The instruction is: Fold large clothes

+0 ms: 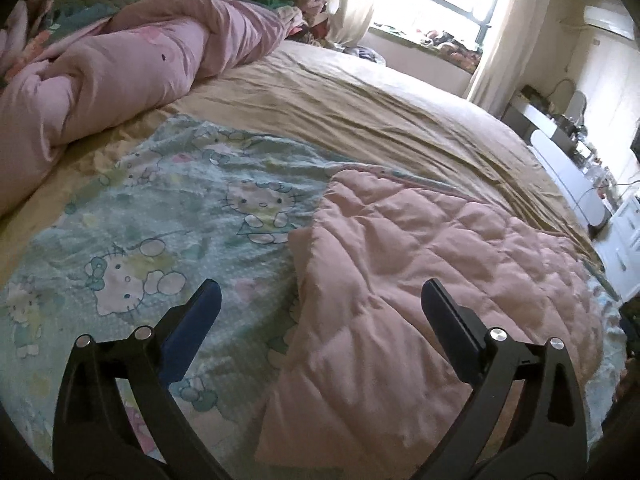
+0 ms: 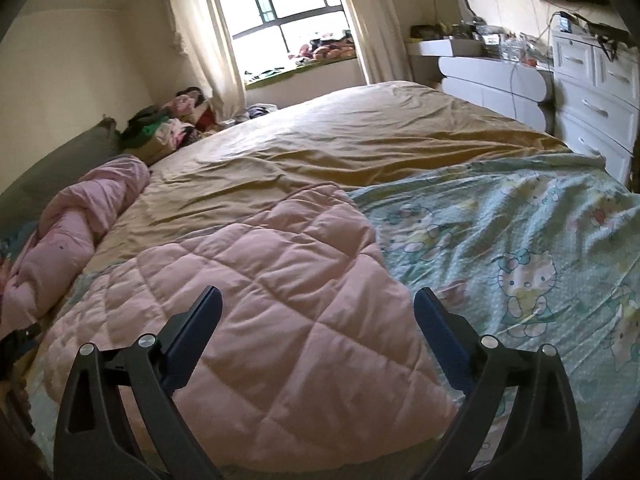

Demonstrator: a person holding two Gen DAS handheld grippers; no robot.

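Both tongs, left tongs (image 1: pixel 320 300) and right tongs (image 2: pixel 316 306), released, empty above quilt (image 2: pixel 280 280); puffy fold perhaps springing open, unpinned.

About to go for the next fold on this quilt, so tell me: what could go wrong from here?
1. The pink quilted flap lies skewed on the cartoon-print side; folding again now may lock in uneven edges.
2. Both tongs, left and right, are open and hold nothing; a shallow pinch could catch only one layer.
3. The rolled pink duvet lies close by and might snag a wide fold.
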